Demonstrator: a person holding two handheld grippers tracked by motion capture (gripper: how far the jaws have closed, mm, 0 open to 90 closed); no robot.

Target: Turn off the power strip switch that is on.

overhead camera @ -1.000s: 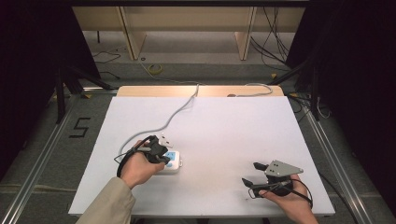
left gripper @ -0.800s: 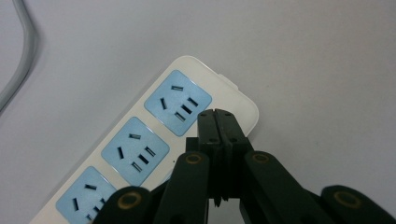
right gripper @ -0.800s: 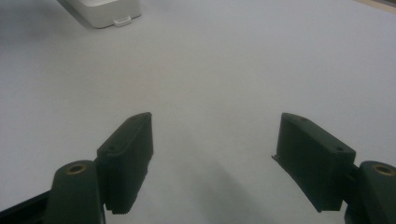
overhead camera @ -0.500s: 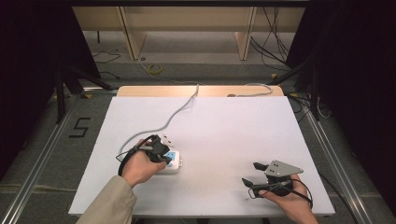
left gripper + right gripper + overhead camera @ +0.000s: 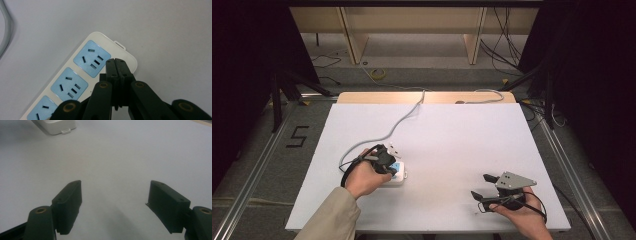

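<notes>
You've got a big matte white table [image 5: 452,135], smooth and flat. On its near-left part sits the power strip [image 5: 82,75]: glossy white plastic, rounded corners, pale blue socket faces. Your left gripper [image 5: 116,65] is pinched fully together over its end, gripping nothing. Your right gripper [image 5: 115,202], well apart from the strip, gapes wide and empty. Your hand hides most of the strip from above.

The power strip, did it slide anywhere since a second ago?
No. In the high view the power strip lies at the same spot on the white table, under the left gripper, equally far from the table's near edge.
</notes>
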